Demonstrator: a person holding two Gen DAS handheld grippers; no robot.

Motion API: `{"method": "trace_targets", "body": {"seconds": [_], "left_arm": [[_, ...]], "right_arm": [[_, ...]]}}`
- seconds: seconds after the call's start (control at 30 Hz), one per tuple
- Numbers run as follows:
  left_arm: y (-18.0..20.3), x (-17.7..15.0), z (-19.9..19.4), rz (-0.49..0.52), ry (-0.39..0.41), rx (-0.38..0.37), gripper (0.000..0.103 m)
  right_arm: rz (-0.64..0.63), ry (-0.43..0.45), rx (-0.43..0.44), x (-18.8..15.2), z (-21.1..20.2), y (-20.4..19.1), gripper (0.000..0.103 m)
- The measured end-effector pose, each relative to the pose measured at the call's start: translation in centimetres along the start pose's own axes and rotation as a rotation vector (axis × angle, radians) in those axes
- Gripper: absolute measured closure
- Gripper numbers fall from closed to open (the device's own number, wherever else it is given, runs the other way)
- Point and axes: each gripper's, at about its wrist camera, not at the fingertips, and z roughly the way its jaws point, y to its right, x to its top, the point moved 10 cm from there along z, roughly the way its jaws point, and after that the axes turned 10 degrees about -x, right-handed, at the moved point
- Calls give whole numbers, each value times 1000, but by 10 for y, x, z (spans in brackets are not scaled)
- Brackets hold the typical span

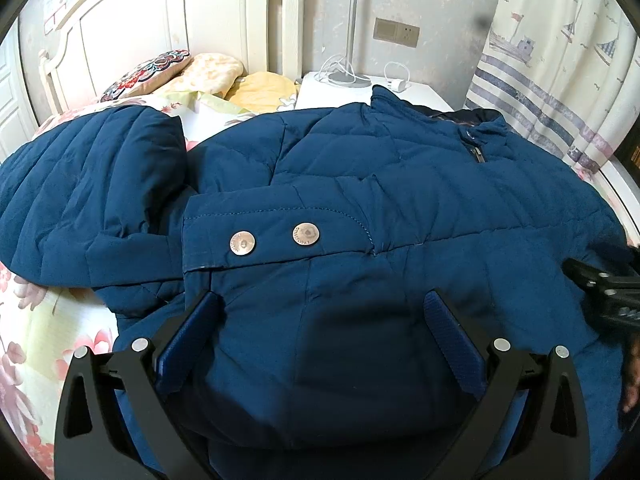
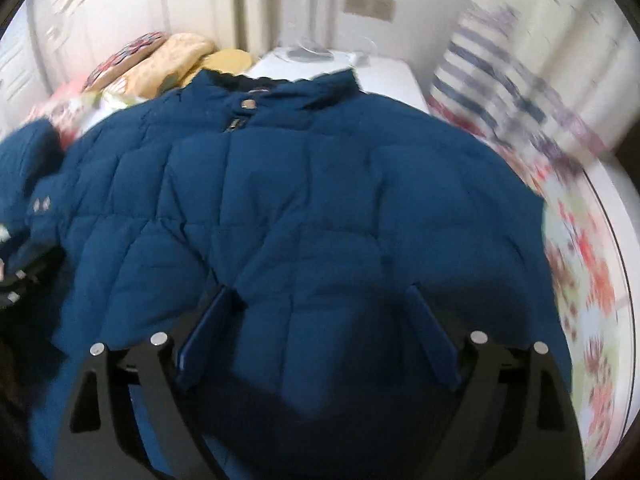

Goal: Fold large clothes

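Observation:
A large blue quilted jacket (image 1: 360,184) lies front-up on the bed, collar toward the headboard. Its left sleeve is folded over, and the cuff with two metal snaps (image 1: 276,238) lies across the body. My left gripper (image 1: 322,304) is open just above the lower part of the jacket, below the cuff, holding nothing. In the right wrist view the jacket (image 2: 304,200) fills the frame, blurred by motion. My right gripper (image 2: 320,300) is open over the jacket's lower front, holding nothing. It also shows in the left wrist view (image 1: 604,292) at the right edge.
The bed has a floral sheet (image 1: 36,320) and several pillows (image 1: 192,72) at the white headboard (image 1: 160,20). A white nightstand (image 1: 344,92) with a lamp pole and charger stands behind the collar. A patterned curtain (image 1: 560,60) hangs on the right.

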Motion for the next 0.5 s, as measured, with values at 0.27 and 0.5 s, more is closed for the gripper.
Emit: {"method": "trace_targets", "body": {"seconds": [0.27,0.5], "left_arm": [[-1,0,0,2,-1,3,5],[-1,0,0,-3,2,-4,5]], "right_arm": [[-43,32,-6,-39,-11,-7,3],[12,91,24,-43,-51,-7,3]]}}
